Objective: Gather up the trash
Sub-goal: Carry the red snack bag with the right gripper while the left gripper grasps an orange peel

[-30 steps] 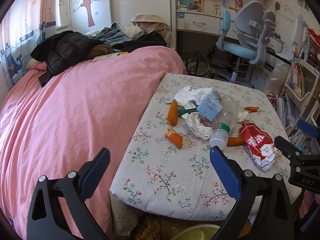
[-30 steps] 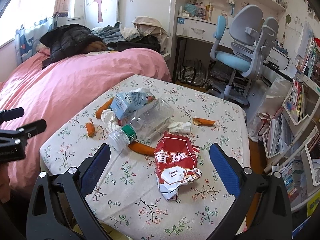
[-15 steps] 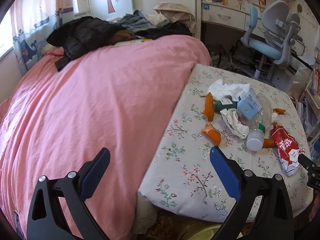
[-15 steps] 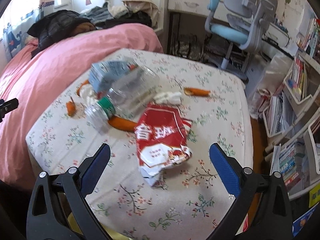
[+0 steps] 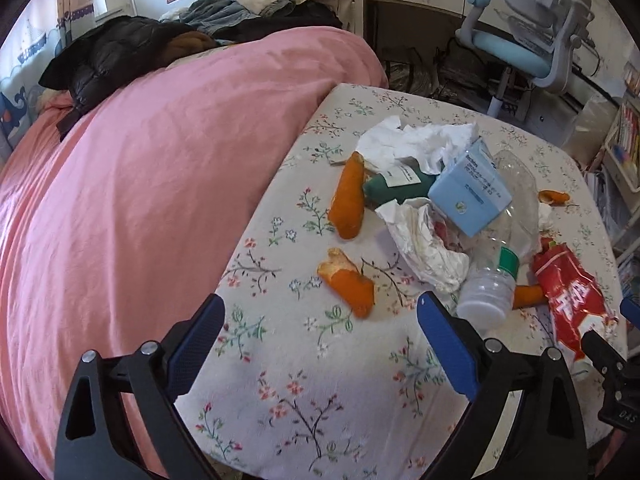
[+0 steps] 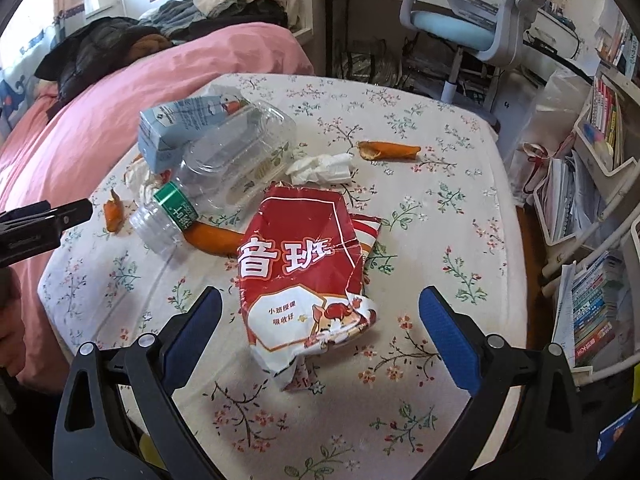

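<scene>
Both grippers have pushed in over the floral-cloth table since a second ago, so the litter now looms larger and the red snack bag, the landmark for everything else, has slid down toward the right fingers.

Furthest to the bag's left, the left gripper hangs with jaws spread wide and empty above bare cloth; an orange peel lies just ahead of its gap. Next toward the bag, the clear plastic bottle lies on its side, its mouth end near the bag's upper left corner and a blue carton resting on its far end. Another peel strip touches the bag's left edge.

The bag itself lies flat and crumpled, its long axis running away from the right gripper, its near end sitting between those blue pads. The right jaws are also wide apart, holding nothing. Beyond the bag's top sits a wadded tissue.

The right hand looks nearer the bag, so a short forward drop and squeeze across its narrow width should take it.
</scene>
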The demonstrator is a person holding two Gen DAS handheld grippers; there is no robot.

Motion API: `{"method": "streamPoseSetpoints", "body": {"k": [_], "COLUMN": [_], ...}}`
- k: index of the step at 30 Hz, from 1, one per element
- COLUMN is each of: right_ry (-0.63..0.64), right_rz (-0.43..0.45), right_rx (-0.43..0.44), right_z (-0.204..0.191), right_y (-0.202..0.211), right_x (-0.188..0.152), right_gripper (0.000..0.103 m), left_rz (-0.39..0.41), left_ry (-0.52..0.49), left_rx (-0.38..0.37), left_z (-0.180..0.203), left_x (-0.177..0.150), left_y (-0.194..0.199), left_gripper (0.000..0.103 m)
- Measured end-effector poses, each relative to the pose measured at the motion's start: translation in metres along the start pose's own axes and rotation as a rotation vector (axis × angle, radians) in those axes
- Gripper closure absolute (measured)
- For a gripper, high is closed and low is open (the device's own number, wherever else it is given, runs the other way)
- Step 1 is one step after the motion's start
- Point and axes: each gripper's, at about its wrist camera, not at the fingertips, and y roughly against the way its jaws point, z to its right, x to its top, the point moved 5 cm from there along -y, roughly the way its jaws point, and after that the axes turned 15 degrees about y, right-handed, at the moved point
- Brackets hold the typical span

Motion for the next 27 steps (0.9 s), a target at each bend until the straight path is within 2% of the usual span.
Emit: {"method": "streamPoseSetpoints", "body": {"k": [4, 7, 8, 10, 12, 13, 14, 16, 22, 27], "right_ry": [0.012, 0.005, -0.014, -0.023, -0.026, -0.035, -0.044, -0.07, -0.087, -0.032], "right_rz": [-0.037, -0.073, -0.085, -0.079, -0.065, -0.055, -0.046, -0.011, 0.079, 0.143], "right_rx": [0.02, 0.072, 0.116, 0.142, 0.151, 0.157, 0.163, 0.169, 0.185, 0.234], "right_z": [-0.003, -0.005, -0.004, -0.004, -0.002, 0.0, 0.002, 0.01, 0.015, -0.003], "right_y": [-0.014, -0.026, -0.031, -0.031, -0.028, -0.026, -0.024, -0.016, 0.011, 0.036], "right_x": [0.0, -0.003, -0.005, -0.006, -0.003, -0.002, -0.002, 0.001, 0.01, 0.013], "right_gripper": [0.01, 0.033, 0.046, 0.052, 0.06, 0.061, 0.063, 0.064, 0.064, 0.064], "left_rz": [-0.023, -0.047, -0.054, -0.072, -0.112, -0.131, -0.154, -0.15, -0.123, -0.097], "left_ry": [0.02, 0.037, 0.034, 0.024, 0.022, 0.025, 0.027, 0.019, 0.024, 0.056], "left_rx": [0.023, 0.014, 0.014, 0.018, -0.004, -0.02, -0.051, -0.089, -0.192, -0.269], "left_z": [-0.004, -0.003, -0.002, 0.0, 0.001, 0.003, 0.004, 0.007, 0.011, 0.002], "left_x": [0.005, 0.007, 0.007, 0.006, 0.004, 0.002, 0.0, 0.001, 0.003, 0.002], "left_y": [-0.014, -0.024, -0.028, -0.035, -0.044, -0.046, -0.049, -0.048, -0.029, -0.004], "left_gripper": [0.01, 0.012, 0.015, 0.025, 0.048, 0.055, 0.072, 0.081, 0.083, 0.083]}}
